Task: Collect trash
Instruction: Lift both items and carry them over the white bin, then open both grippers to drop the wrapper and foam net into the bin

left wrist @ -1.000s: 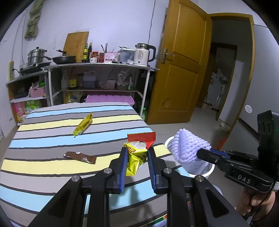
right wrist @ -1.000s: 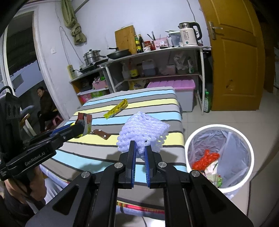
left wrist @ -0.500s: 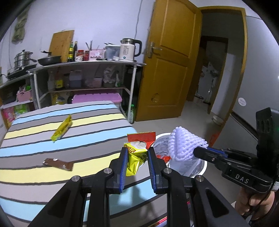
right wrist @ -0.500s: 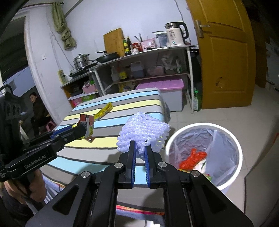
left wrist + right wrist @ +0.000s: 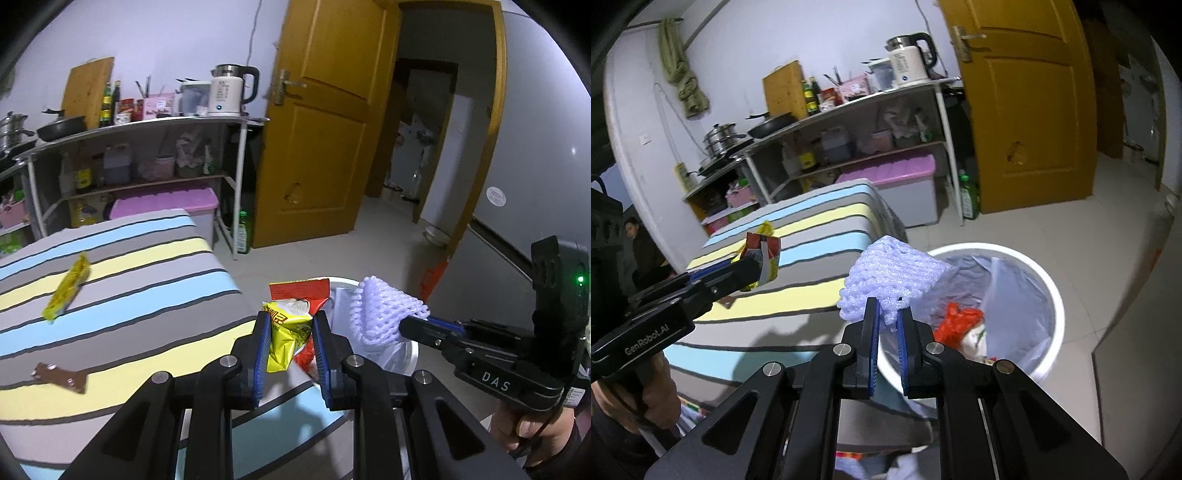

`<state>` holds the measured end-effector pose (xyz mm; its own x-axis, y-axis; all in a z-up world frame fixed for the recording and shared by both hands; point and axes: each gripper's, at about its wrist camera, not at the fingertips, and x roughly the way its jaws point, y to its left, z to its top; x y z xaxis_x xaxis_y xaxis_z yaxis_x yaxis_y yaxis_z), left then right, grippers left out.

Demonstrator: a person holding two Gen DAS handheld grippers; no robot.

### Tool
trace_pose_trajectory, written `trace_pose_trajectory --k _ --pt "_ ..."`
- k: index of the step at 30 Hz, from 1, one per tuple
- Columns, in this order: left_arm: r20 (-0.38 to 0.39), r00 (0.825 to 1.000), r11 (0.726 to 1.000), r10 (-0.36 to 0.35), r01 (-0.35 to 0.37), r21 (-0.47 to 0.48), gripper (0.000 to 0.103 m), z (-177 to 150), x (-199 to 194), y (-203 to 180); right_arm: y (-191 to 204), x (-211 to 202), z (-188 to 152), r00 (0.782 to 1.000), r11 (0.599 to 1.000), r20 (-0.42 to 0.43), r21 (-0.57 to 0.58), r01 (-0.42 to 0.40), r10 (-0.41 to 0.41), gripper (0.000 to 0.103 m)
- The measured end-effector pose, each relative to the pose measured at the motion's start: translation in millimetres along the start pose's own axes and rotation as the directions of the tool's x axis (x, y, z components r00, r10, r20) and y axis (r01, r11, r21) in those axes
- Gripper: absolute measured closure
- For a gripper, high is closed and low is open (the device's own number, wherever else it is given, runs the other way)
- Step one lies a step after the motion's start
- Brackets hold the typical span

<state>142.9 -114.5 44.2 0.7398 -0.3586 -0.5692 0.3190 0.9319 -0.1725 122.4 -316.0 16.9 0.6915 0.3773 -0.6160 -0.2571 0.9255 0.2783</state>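
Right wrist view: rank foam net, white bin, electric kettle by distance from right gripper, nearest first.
1. Foam net: pinched in the right gripper, straight ahead.
2. White bin: on the floor, just ahead and to the right.
3. Electric kettle: on the top shelf by the far wall.

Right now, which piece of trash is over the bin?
The purple foam net, held in the right gripper above the white bin. The yellow wrapper and brown wrapper lie on the bed.

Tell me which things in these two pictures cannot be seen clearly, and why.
- Trash bin, left wrist view: mostly hidden behind the foam net and snack wrappers.
- Bin contents, right wrist view: partly covered by the right gripper.
- Brown wrapper on the striped table: blurred, print unreadable.
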Motion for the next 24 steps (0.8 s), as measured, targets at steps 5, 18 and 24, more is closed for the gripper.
trace_pose_trajectory --k 5,18,24 --pt "-0.026 0.999 0.999 -0.033 0.034 0.013 0.080 3 25 -9 -17 8 1 1.000 0.999 -0.013 0.031 0.024 -0.023 0.093" --pt "-0.071 0.993 0.995 -0.094 0.096 0.030 0.080 4 70 -24 -41 23 2 0.996 0.996 -0.054 0.059 0.067 -0.064 0.093" --pt "-0.090 0.991 0.994 -0.104 0.106 0.022 0.075 2 89 -22 -47 29 0 0.992 0.992 -0.079 0.063 0.106 -0.101 0.089"
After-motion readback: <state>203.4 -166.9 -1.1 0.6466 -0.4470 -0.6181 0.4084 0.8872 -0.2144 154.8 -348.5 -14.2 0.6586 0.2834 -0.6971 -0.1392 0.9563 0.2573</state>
